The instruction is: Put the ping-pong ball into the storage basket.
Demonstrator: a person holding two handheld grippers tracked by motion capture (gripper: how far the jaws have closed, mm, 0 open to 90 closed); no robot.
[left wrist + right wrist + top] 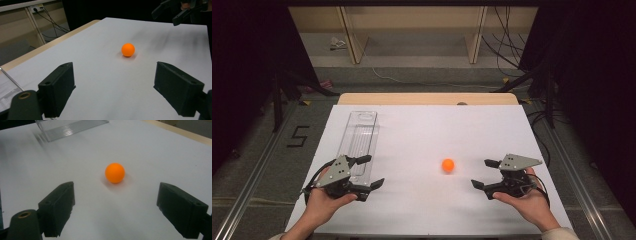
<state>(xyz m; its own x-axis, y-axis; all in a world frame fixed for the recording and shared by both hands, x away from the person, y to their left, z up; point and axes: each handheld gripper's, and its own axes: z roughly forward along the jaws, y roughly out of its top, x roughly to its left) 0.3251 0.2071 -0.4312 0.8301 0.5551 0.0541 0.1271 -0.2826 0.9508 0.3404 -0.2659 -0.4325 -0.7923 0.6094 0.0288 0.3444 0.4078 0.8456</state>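
While both my hands rest low in the high view, my left gripper at lower left and my right gripper at lower right stand with jaws spread wide, holding nothing. Between them, just right of the frame's center, the orange ball sits alone on the white table, nearer the right gripper. At upper left of the sheet lies a clear plastic tray, beside my left gripper.
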